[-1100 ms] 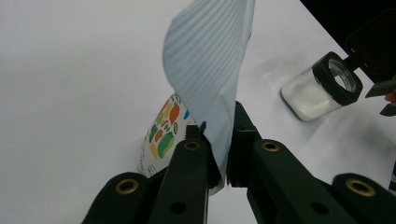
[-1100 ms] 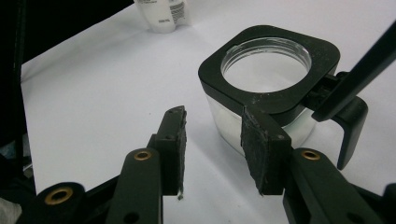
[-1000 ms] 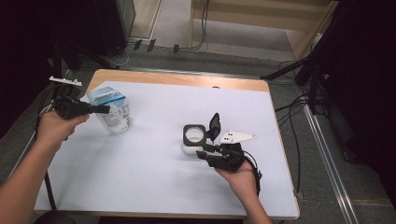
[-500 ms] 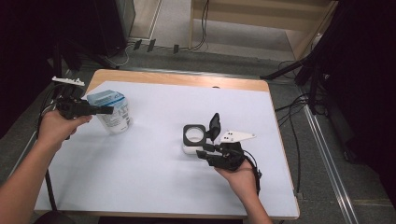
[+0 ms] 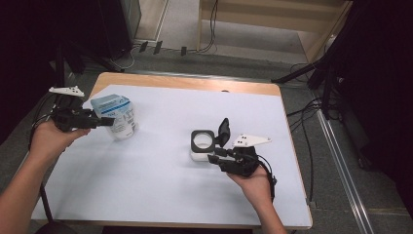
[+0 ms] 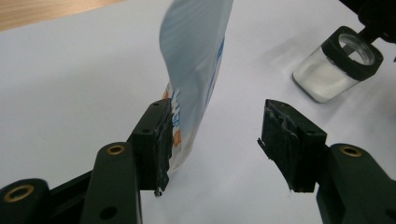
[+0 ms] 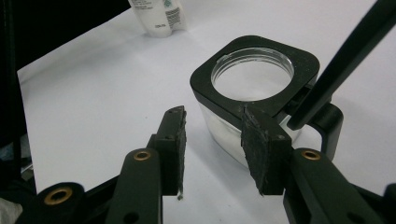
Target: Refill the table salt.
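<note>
Left tool (image 6: 212, 140), jaws apart, straddling upright blue-white plastic pouch (image 6: 196, 70) mid-frame; right tool (image 7: 212, 149) gaping beside black-lidded square glass jar (image 7: 257, 88).

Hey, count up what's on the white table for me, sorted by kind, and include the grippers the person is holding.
Blue and white pouch: 1
Glass jar with black flip lid: 1
Handheld grippers: 2, the left gripper and the right gripper
Total: 4
</note>
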### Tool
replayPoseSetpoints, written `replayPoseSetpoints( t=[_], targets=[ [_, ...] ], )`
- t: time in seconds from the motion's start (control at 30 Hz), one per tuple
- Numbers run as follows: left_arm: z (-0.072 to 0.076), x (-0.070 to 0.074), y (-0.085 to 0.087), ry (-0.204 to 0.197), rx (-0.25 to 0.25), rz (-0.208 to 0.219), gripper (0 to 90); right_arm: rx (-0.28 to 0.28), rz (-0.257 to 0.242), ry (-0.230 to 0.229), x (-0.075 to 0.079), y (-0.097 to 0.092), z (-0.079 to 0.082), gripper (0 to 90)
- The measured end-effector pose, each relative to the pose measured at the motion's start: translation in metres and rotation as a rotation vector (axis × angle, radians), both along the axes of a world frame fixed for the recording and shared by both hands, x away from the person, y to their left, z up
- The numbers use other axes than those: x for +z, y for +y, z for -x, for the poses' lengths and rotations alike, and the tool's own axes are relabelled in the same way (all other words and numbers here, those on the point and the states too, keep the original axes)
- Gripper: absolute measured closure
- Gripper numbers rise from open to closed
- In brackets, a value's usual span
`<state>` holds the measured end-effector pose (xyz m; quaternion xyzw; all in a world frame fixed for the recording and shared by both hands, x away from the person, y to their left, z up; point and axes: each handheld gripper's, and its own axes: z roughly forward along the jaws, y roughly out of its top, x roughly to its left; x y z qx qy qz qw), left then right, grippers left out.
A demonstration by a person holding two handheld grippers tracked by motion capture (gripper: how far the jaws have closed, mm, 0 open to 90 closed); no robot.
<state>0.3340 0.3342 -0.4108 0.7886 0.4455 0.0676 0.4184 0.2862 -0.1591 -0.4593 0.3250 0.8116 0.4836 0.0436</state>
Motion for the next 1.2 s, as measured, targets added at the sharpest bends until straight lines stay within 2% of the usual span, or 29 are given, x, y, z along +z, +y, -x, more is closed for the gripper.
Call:
replayPoseSetpoints(
  t=[0.07,0.1,0.13,0.2,0.4,0.53,0.7,0.83,0.87,1.0,1.07,1.2],
  targets=[
    [0.004,-0.002,0.002,0.003,0.013,0.021,44.7,0.004,0.006,0.001,0.001,0.000,0.000,61.5],
    [0.005,-0.003,0.003,-0.011,0.025,0.013,44.7,0.007,0.009,-0.004,0.002,0.000,0.000,61.5],
    [0.008,-0.005,0.005,0.003,0.029,0.034,44.7,0.009,0.010,-0.006,0.003,0.000,0.000,61.5],
    [0.012,-0.008,0.006,0.003,0.040,0.041,44.7,0.016,0.016,-0.010,0.005,-0.002,0.000,61.4],
    [0.026,-0.018,0.004,0.008,0.054,-0.009,44.0,0.007,0.019,-0.010,0.005,-0.008,-0.003,61.6],
    [0.033,-0.026,0.007,0.020,0.068,0.023,44.1,0.018,0.021,-0.014,0.006,-0.010,-0.004,61.5],
    [0.045,-0.034,0.008,0.013,0.071,0.017,44.6,0.031,0.027,-0.009,0.007,-0.013,-0.003,62.4],
    [0.052,-0.038,0.006,0.014,0.066,0.026,44.6,0.024,0.028,-0.005,0.008,-0.020,-0.001,62.8],
    [0.055,-0.038,0.004,0.017,0.062,0.045,44.6,0.024,0.029,-0.005,0.008,-0.022,-0.001,63.0],
    [0.061,-0.037,-0.006,0.013,0.036,0.035,44.6,0.015,0.031,-0.008,0.009,-0.029,0.000,65.0],
    [0.063,-0.035,-0.010,0.008,0.007,0.051,44.5,0.008,0.029,-0.003,0.009,-0.033,-0.001,66.2],
    [0.065,-0.033,-0.020,0.005,-0.018,0.076,44.2,-0.007,0.026,-0.001,0.010,-0.037,-0.002,68.8]
  ],
)
